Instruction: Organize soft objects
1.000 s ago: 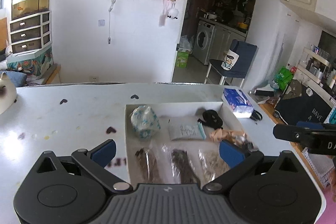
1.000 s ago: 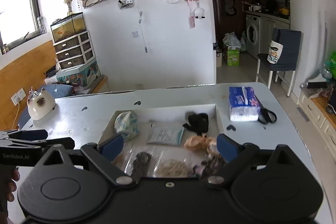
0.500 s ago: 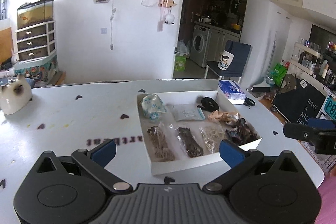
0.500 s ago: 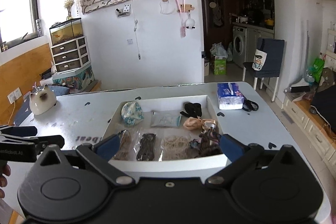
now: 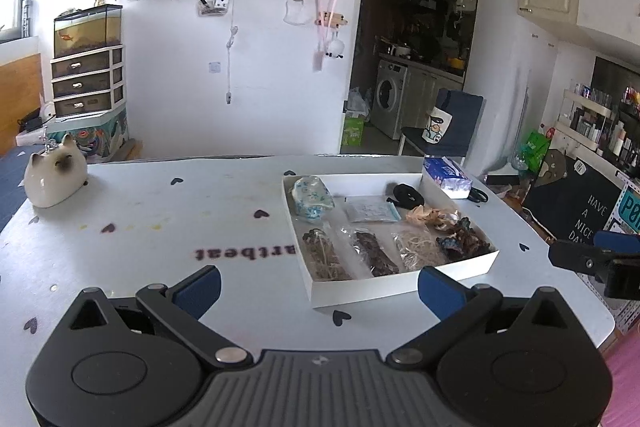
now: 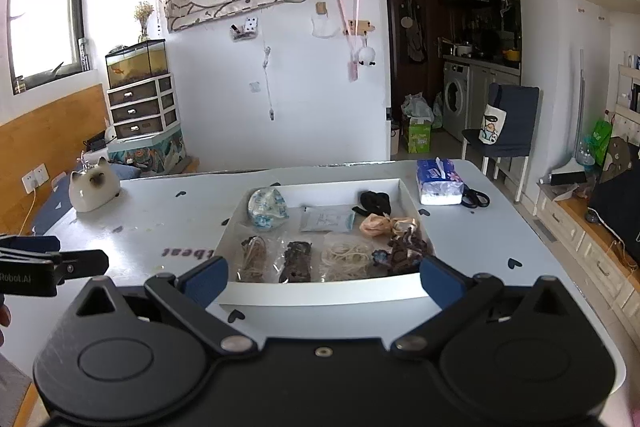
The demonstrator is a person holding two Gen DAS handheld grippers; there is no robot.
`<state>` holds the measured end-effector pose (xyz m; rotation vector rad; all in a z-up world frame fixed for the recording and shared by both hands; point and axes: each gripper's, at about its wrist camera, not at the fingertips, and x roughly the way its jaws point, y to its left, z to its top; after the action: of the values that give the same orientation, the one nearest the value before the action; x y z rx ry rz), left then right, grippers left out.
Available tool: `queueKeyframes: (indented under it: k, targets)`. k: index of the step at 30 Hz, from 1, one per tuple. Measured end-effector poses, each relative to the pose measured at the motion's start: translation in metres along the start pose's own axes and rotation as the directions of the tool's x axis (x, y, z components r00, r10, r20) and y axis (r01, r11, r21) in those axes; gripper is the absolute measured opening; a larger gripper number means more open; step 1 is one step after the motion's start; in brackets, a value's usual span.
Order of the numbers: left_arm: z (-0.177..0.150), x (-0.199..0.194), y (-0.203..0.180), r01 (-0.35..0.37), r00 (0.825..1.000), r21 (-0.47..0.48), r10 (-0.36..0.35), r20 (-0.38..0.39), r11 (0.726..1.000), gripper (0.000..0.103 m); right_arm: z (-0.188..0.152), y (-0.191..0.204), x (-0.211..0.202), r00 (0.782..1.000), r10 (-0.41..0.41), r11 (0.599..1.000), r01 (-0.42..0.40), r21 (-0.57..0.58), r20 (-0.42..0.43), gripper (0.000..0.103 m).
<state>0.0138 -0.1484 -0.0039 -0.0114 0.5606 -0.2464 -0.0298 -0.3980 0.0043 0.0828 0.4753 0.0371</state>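
A shallow white tray lies on the pale table. It holds a blue-patterned soft bundle, a flat packet, a black band, peach fabric, dark scrunchies and three clear bags of elastic bands. My left gripper is open and empty, near the tray's front left corner. My right gripper is open and empty, in front of the tray's near wall. Each gripper shows at the edge of the other's view.
A cat-shaped ceramic jar stands at the table's far left. A tissue pack and black scissors lie right of the tray. A blue chair stands beyond the table's right corner.
Both grippers have pulled back from over the tray toward the table's near edge, so the whole tray now shows ahead of them. The tray's contents lie as before.
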Motion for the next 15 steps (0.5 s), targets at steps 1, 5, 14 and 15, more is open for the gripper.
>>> queueKeyframes:
  k: [1,5,14,15]
  targets:
    - [-0.001,-0.002,0.002,-0.002,1.0,-0.003,0.002,0.003,1.0,0.103,0.0,0.002,-0.001,1.0,0.0,1.0,0.0,0.0,0.001,0.103]
    - [-0.004,-0.01,0.007,-0.005,1.0,-0.006,0.005,0.007,1.0,0.103,-0.001,0.007,-0.003,1.0,0.006,1.0,-0.006,-0.003,0.006,0.103]
    - [-0.006,-0.015,0.01,-0.007,1.0,-0.009,0.007,0.011,1.0,0.103,-0.003,0.015,-0.007,1.0,0.012,1.0,-0.012,-0.014,0.006,0.103]
    - [-0.007,-0.016,0.011,-0.006,1.0,-0.011,0.007,0.01,1.0,0.103,-0.003,0.016,-0.007,1.0,0.013,1.0,-0.013,-0.014,0.006,0.103]
